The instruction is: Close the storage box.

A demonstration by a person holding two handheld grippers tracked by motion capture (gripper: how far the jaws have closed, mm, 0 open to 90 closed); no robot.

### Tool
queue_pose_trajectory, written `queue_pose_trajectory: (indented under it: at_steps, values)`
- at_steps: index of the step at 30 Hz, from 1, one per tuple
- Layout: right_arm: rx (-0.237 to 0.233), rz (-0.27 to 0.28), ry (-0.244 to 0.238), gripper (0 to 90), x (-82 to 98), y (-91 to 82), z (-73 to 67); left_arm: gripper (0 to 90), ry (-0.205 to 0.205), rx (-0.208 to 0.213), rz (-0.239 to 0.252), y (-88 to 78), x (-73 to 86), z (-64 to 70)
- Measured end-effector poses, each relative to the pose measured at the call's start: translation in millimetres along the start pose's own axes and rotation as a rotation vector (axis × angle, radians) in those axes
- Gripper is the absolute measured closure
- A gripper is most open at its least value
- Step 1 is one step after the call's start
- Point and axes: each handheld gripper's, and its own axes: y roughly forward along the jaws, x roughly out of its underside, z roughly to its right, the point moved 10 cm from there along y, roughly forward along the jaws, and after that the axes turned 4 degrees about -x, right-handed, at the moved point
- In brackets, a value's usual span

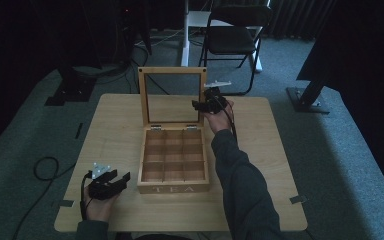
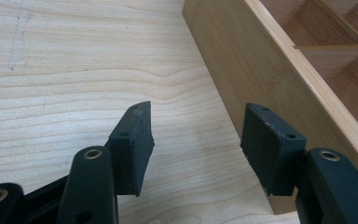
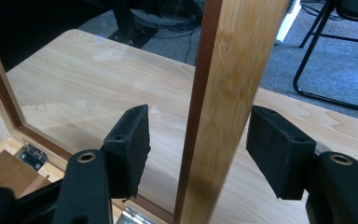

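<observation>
1. While the tea box (image 1: 174, 170) sits near the middle of the table (image 1: 120, 112), its glass-paned lid (image 1: 172, 71) stands upright on the hinges at the back, and the right gripper (image 1: 203, 104) is up at the lid's right-hand frame.

2. In the right gripper view the jaws stand apart with the wooden frame bar (image 3: 223, 93) between them. There is a gap on either side, so nothing is clamped yet.

3. The left gripper (image 1: 119, 179) rests low on the table just beside the box's front left corner. Its jaws are apart too and hold nothing, and in the left gripper view one pad (image 2: 270, 144) sits right up against the box's side wall (image 2: 223, 74), though whether it touches I cannot tell.

4. My reading is that the lid is the step in hand, either just raised or about to be swung down. Which of the two, the pictures do not settle.

5. If it is to close, the next move calls for pinching that frame bar squarely, then following the hinge's arc forward and down, slowly, with the left gripper steadying the box so it doesn't slide.

6. The high view gives the whole layout: nine bare compartments (image 1: 173, 155) and "TEA" on the front. The right gripper view adds a hinge (image 3: 31, 156) and the glass pane (image 3: 98, 84) up close. The left gripper view shows wood grain and the dividers (image 2: 331, 46) from the side.
</observation>
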Motion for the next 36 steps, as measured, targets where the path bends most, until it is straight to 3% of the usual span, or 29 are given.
queue_pose_trajectory:
  at_steps: [20, 23, 28, 34, 36]
  values:
    - [-0.068, 0.088, 0.015, 46.9, -14.6, -5.0, -1.8, 44.0, 0.001, 0.003, -0.001, -0.8, 0.8, 0.9]
    - [-0.06, 0.088, -0.012, 47.9, -13.6, -9.6, -4.0, 44.0, 0.004, 0.011, -0.005, -0.2, 1.2, 3.7]
    - [-0.071, 0.113, -0.018, 49.3, -11.6, -16.6, -6.9, 43.9, 0.013, 0.012, -0.011, 1.3, 1.7, 7.0]
    - [-0.067, 0.143, -0.064, 49.0, -5.7, -30.2, -16.1, 42.9, 0.019, 0.022, 0.011, 0.5, -11.7, 12.3]
    - [-0.067, 0.162, -0.078, 47.8, -1.2, -38.1, -22.2, 42.9, 0.028, 0.034, 0.03, 0.7, -25.4, 16.1]
